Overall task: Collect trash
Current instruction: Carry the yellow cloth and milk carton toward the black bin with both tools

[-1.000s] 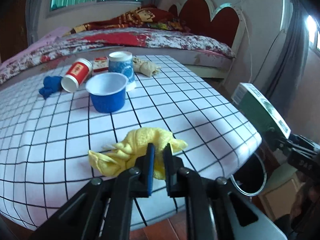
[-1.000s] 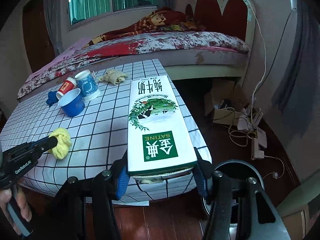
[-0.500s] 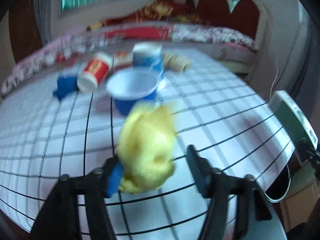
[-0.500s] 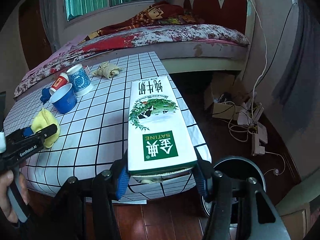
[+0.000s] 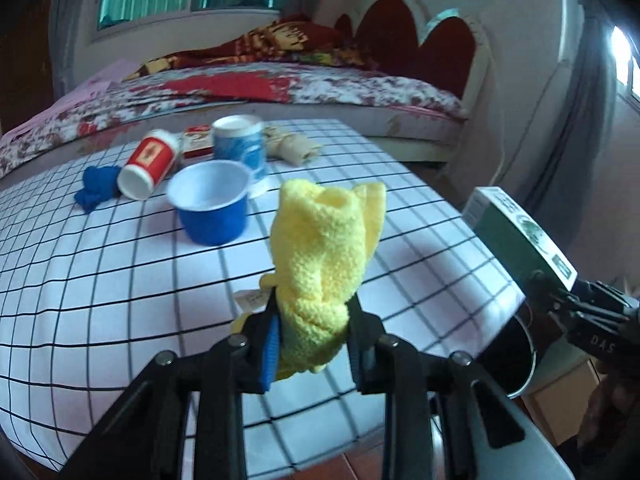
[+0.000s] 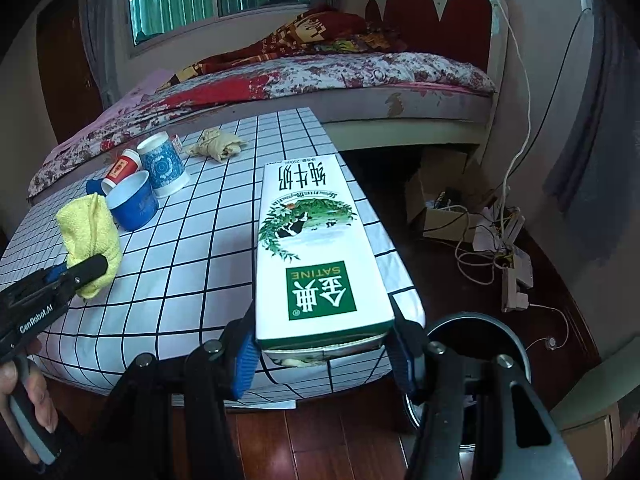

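Left gripper (image 5: 314, 334) has its jaws closing on a fluffy yellow knitted cloth (image 5: 326, 256), which stands bunched up between the pads, lifted clear of the white black-gridded tablecloth (image 5: 120, 280). Beyond it sit a blue plastic cup with a white inside (image 5: 210, 206), a red-and-white paper cup lying on its side (image 5: 150, 162), a blue-patterned white cup upside down (image 5: 240, 148), a crumpled blue rag (image 5: 96, 188) and a beige wad of paper (image 5: 292, 146). Right gripper (image 6: 322, 354), off to its right, clamps a white-and-green milk carton (image 6: 316, 256) about half open, above a round dark bin (image 6: 480, 336) on the wooden floor
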Action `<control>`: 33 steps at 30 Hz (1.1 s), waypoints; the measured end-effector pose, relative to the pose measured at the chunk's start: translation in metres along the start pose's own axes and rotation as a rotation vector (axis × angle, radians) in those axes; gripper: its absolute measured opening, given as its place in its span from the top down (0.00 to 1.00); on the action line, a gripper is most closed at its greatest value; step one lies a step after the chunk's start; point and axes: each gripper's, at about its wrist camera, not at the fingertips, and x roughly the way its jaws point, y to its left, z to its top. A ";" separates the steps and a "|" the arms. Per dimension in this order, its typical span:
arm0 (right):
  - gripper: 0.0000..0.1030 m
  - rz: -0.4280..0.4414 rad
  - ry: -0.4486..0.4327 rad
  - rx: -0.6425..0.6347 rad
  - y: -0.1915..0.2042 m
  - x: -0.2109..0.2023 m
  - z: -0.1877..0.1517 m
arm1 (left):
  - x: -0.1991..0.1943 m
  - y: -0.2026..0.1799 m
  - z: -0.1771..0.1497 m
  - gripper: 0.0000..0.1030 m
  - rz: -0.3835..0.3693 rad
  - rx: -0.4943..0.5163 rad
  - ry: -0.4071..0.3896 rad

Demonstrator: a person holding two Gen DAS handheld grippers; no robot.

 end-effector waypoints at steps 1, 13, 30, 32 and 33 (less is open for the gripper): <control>0.45 -0.004 -0.004 0.004 -0.003 -0.003 0.000 | -0.001 -0.005 0.000 0.72 -0.011 0.006 -0.003; 0.45 -0.061 -0.034 0.057 -0.043 -0.032 -0.015 | -0.007 -0.062 0.000 0.72 -0.111 0.073 -0.013; 0.45 -0.183 0.003 0.161 -0.140 -0.065 -0.065 | 0.006 -0.191 -0.026 0.72 -0.317 0.252 0.053; 0.45 -0.197 0.018 0.172 -0.155 -0.068 -0.075 | 0.006 -0.206 -0.032 0.72 -0.343 0.276 0.068; 0.45 -0.204 0.024 0.172 -0.160 -0.069 -0.080 | 0.007 -0.218 -0.036 0.72 -0.361 0.296 0.080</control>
